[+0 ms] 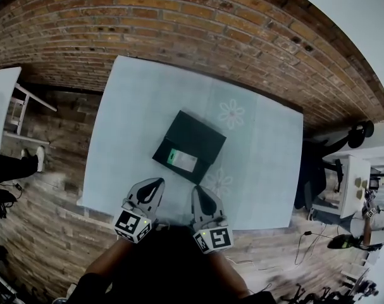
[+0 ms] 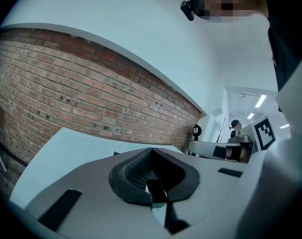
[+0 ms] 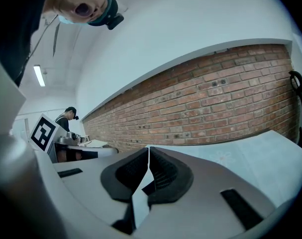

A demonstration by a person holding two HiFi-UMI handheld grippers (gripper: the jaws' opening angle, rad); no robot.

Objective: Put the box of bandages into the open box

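A dark open box (image 1: 198, 133) lies in the middle of the pale table (image 1: 128, 119). Inside its near part rests a small white and green box of bandages (image 1: 182, 161). My left gripper (image 1: 155, 183) and right gripper (image 1: 198, 190) hover side by side over the table's near edge, short of the box and apart from it. Both point almost level toward the brick wall. In the left gripper view the left gripper (image 2: 151, 151) has its jaws closed tip to tip with nothing between them. The right gripper (image 3: 148, 148) looks the same in its own view, shut and empty.
The tablecloth carries flower prints (image 1: 231, 114). A white table (image 1: 2, 100) and a person's legs (image 1: 11, 164) are at the left. A desk with gear (image 1: 350, 182) stands at the right. Another person (image 3: 66, 116) sits at a far desk.
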